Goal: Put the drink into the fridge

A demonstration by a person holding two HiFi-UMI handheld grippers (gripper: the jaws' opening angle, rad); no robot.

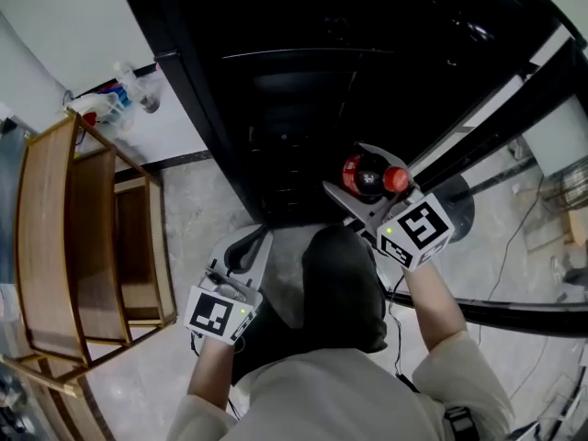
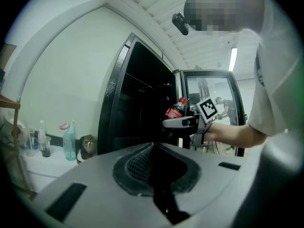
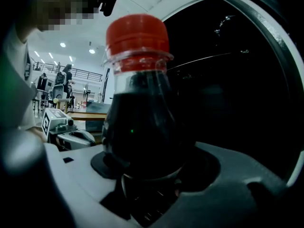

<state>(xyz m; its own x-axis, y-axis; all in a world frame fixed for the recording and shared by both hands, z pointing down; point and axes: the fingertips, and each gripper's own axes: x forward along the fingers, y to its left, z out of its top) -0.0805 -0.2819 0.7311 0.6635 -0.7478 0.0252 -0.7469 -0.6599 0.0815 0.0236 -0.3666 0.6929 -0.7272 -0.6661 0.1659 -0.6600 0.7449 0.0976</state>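
Note:
The drink is a dark cola bottle [image 1: 372, 177] with a red cap and red label. My right gripper [image 1: 356, 184] is shut on its body and holds it at the mouth of the open black fridge [image 1: 303, 81]. In the right gripper view the bottle [image 3: 137, 118] stands upright between the jaws of that gripper [image 3: 147, 175], with the dark fridge interior [image 3: 237, 89] just beyond. My left gripper [image 1: 246, 248] hangs lower and to the left, shut and holding nothing. From the left gripper [image 2: 152, 163] I see the bottle [image 2: 175, 109] held by the right gripper [image 2: 183, 122] beside the fridge [image 2: 137, 103].
A wooden shelf unit [image 1: 73, 246] stands to the left of the fridge. Several plastic bottles [image 1: 129, 90] sit on a white surface by the wall. The fridge's glass door [image 2: 209, 94] is swung open at the right. Cables [image 1: 524, 219] lie on the floor at the right.

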